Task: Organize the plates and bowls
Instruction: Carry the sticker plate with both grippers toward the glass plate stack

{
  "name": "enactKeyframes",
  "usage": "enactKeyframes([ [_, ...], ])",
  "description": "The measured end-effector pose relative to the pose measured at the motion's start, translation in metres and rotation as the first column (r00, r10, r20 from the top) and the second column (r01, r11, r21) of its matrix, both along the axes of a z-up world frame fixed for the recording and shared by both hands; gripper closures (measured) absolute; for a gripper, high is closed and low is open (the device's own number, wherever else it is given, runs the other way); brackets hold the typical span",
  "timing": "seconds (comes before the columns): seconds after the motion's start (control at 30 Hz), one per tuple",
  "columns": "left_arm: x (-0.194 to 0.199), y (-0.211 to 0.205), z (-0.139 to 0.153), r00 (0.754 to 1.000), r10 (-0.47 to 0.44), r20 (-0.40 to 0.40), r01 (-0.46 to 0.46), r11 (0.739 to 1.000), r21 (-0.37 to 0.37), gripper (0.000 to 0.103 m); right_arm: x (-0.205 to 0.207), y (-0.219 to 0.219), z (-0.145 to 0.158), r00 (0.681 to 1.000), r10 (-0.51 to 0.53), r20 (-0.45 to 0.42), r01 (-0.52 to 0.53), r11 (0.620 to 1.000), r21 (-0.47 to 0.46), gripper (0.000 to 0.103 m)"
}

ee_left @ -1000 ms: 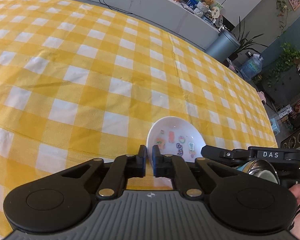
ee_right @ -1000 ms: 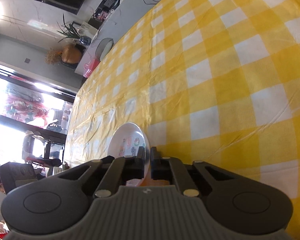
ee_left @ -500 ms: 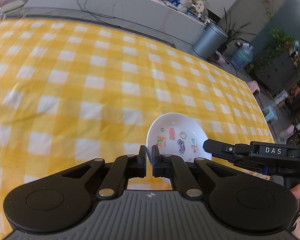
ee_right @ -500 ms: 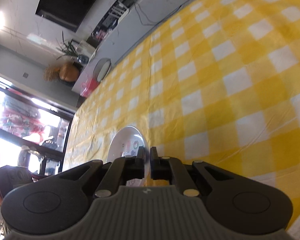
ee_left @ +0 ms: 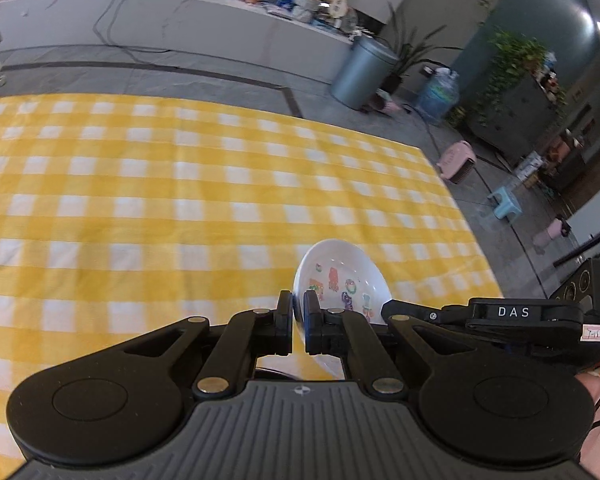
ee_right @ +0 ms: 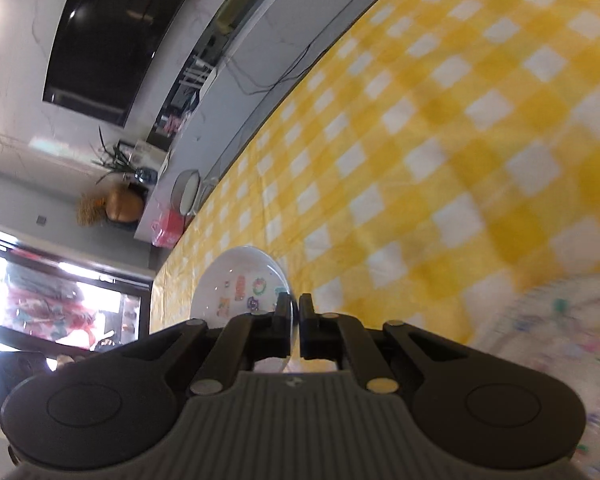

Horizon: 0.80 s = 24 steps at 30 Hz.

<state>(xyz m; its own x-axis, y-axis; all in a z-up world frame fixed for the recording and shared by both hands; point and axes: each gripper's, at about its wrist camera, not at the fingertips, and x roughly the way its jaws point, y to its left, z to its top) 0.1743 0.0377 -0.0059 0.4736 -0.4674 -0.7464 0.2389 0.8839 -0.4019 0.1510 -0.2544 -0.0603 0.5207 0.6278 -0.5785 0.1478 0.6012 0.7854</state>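
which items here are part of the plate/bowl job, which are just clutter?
Job:
- left tool, shut on a white bowl
- right tool, shut on a second bowl
- patterned plate, blurred, lower right on the tablecloth

Clutter:
- bin
- water jug
- blue stool
- TV

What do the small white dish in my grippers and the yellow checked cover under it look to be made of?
Small white dish with cartoon prints: glossy and smooth with window glare, so glazed ceramic or melamine; cannot tell which. Yellow-and-white checked cover: matte woven cloth, with soft creases and no shine.
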Motion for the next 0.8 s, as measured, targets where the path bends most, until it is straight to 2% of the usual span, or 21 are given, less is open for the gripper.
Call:
enactKeyframes([
  [0.2, -0.021, -0.036, 0.005, 0.999, -0.05, -0.002, 0.05, 0.999, -0.022, 0.097, -0.033, -0.039, 0.015, 0.999, -0.034, 0.004, 0.034, 0.999, -0.017, 0.102],
  [0.43, -0.045, -0.074, -0.003, 0.995, -0.098, -0.024, 0.097, 0.994, -0.053, 0.097, -0.071, -0.071, 0.021, 0.999, -0.031, 0.019, 0.033, 0.993, -0.116, 0.103],
  [0.57, -0.054, -0.091, -0.015, 0.994, -0.096, -0.059, 0.091, 0.992, -0.082, 0.097, -0.086, -0.088, 0.022, 0.999, -0.035, 0.013, 0.036, 0.986, -0.163, 0.103],
  [0.8, -0.065, -0.105, -0.041, 0.991, -0.045, -0.126, 0.031, 0.993, -0.11, 0.097, -0.105, -0.109, 0.005, 0.997, -0.073, -0.038, 0.065, 0.983, -0.17, 0.102],
])
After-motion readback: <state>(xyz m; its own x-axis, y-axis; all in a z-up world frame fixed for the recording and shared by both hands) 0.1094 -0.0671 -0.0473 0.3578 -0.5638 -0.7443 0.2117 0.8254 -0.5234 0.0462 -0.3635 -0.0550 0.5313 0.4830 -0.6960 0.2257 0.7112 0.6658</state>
